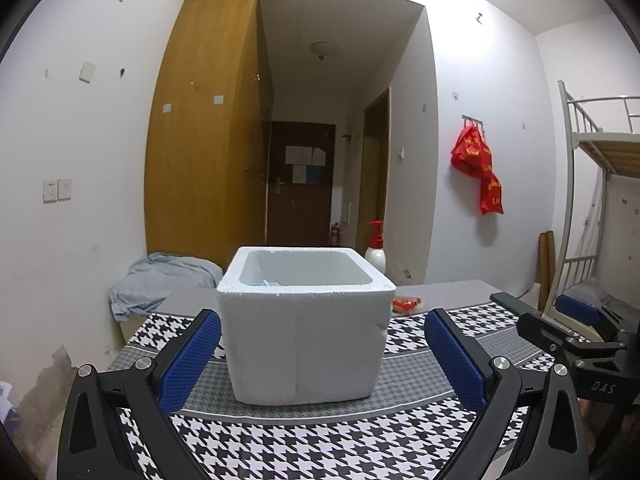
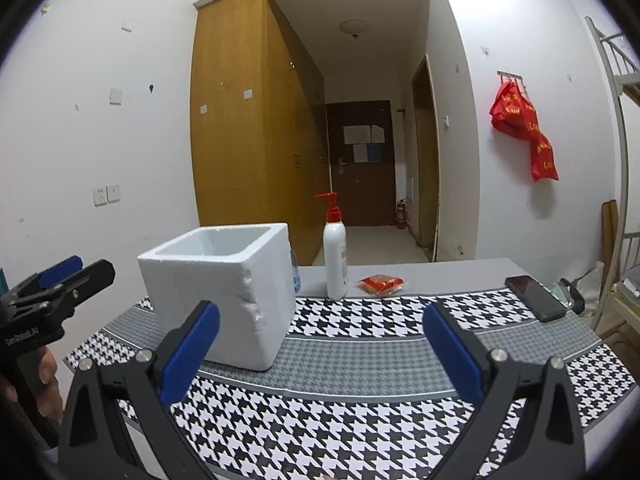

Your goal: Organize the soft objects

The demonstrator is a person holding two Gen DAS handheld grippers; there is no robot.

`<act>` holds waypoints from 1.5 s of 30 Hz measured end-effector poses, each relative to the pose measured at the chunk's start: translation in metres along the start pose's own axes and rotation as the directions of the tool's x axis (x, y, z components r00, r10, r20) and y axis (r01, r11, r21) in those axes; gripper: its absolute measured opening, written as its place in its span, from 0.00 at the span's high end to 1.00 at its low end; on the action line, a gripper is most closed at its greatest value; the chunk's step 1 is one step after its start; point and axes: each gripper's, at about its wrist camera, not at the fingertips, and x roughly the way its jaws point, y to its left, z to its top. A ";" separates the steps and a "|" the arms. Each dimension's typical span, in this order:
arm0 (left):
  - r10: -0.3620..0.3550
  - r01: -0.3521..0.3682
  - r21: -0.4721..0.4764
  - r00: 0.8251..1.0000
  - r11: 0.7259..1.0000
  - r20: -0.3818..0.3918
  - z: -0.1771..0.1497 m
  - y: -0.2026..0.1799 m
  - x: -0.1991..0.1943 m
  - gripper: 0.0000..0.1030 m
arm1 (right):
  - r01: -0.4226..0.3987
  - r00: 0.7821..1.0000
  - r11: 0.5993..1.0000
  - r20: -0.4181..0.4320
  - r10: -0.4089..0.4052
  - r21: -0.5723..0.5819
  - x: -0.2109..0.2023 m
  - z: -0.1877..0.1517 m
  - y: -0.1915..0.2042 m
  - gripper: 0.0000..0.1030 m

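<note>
A white foam box point(image 1: 304, 328) stands open-topped on the houndstooth tablecloth point(image 1: 320, 440); a bit of light blue shows inside at its near wall. My left gripper point(image 1: 322, 324) is open and empty, its blue pads either side of the box's near face without touching. In the right wrist view the box point(image 2: 224, 296) sits left of centre. My right gripper point(image 2: 320, 318) is open and empty over the cloth point(image 2: 360, 408), to the right of the box. A small red packet point(image 2: 380, 283) lies on the grey table beyond; it also shows in the left wrist view point(image 1: 406, 305).
A white pump bottle with a red top point(image 2: 335, 258) stands behind the box, right of it. A black phone point(image 2: 536, 297) lies at the table's right. A blue-grey cloth heap point(image 1: 160, 280) lies left of the table. A bunk bed point(image 1: 600, 184) stands at right.
</note>
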 end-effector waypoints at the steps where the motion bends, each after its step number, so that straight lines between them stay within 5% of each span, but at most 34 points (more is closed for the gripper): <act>1: 0.002 -0.002 0.014 1.000 1.000 0.001 -0.001 -0.002 0.000 0.01 | 0.003 1.000 1.000 0.002 -0.003 -0.003 0.000 -0.001 0.001 0.00; 45: 0.000 0.001 0.021 1.000 1.000 -0.032 -0.023 -0.004 0.002 0.01 | 0.009 1.000 1.000 -0.003 -0.009 0.000 -0.005 -0.016 -0.005 0.00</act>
